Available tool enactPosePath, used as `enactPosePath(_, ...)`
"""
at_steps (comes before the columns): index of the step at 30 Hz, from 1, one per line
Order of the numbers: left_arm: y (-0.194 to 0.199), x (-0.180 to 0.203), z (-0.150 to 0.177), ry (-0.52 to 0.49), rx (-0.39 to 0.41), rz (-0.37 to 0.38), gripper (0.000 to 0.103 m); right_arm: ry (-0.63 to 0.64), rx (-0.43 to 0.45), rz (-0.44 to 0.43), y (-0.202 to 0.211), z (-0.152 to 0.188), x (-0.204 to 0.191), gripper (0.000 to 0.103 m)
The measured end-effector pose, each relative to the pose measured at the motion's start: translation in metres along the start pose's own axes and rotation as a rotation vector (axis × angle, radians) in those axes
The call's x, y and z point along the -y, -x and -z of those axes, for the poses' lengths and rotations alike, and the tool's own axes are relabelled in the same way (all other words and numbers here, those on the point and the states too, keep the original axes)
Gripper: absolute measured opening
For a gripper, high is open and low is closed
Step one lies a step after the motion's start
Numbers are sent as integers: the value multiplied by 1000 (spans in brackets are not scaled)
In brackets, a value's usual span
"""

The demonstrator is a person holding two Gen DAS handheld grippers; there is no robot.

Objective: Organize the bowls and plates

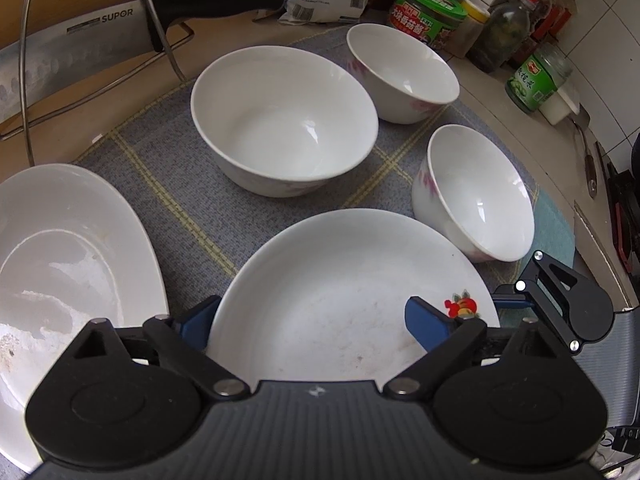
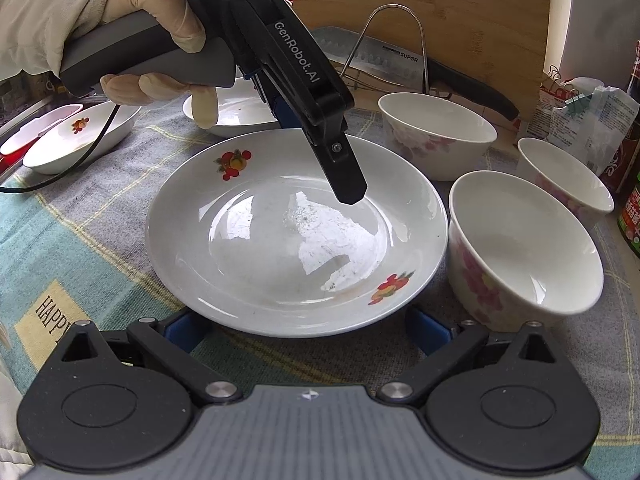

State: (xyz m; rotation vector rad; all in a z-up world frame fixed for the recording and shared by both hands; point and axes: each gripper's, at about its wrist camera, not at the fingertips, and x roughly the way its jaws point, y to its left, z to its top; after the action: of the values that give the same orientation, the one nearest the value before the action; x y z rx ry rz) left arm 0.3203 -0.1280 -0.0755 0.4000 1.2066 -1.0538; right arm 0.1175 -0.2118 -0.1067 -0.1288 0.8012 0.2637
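A white plate point(image 1: 340, 288) with fruit prints lies on the cloth in front of both grippers. My left gripper point(image 1: 310, 322) is open and tilts steeply down over the plate's rim. One blue finger point(image 1: 196, 320) sits outside the rim and the other is above the plate's inside. The right wrist view shows its black finger point(image 2: 344, 168) hovering over the plate point(image 2: 296, 236) without touching it. My right gripper point(image 2: 308, 330) is open, low at the plate's near edge. Three white flowered bowls point(image 1: 284, 120) point(image 1: 402, 72) point(image 1: 476, 196) stand behind the plate.
Another white plate point(image 1: 60, 260) lies to the left, and two small oval dishes point(image 2: 80, 140) lie beyond a gloved hand point(image 2: 152, 8). A large knife point(image 1: 60, 60) rests in a wire rack against a wooden board. Jars and bottles point(image 1: 428, 12) line the tiled wall.
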Motion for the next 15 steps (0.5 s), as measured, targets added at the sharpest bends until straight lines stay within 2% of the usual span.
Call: enactPosePath(15,0,-2,-1,-10,-15,17,94,38,5,9,-1,-5,-7,103)
